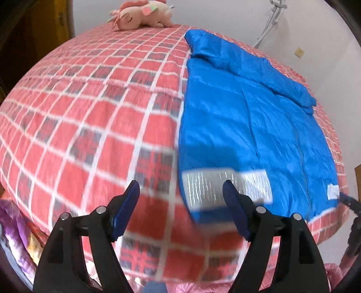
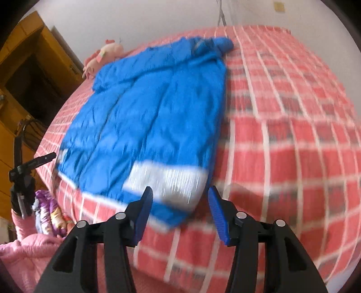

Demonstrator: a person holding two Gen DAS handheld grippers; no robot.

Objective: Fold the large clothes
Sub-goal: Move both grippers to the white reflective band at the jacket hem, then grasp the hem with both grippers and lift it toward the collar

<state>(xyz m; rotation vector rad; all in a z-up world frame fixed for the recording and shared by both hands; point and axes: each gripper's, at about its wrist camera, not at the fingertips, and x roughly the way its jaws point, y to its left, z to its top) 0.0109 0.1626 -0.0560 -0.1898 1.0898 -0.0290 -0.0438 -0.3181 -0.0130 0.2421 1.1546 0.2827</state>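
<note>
The red checked bed [image 1: 90,112] serves as the folding surface, and the blue jacket [image 1: 248,117] lies flat on it, sleeve across its top and silver-banded hem toward the near edge, apparently ready for another fold. Left gripper [image 1: 180,196] and right gripper [image 2: 179,200] hover over that hem, jaws apart, holding nothing.

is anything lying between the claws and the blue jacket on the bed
Nothing visible does. Both the left claw and right claw stand open over the near hem of the blue jacket, with only bare checked bedspread beside it. The plush toy sits far off.
</note>
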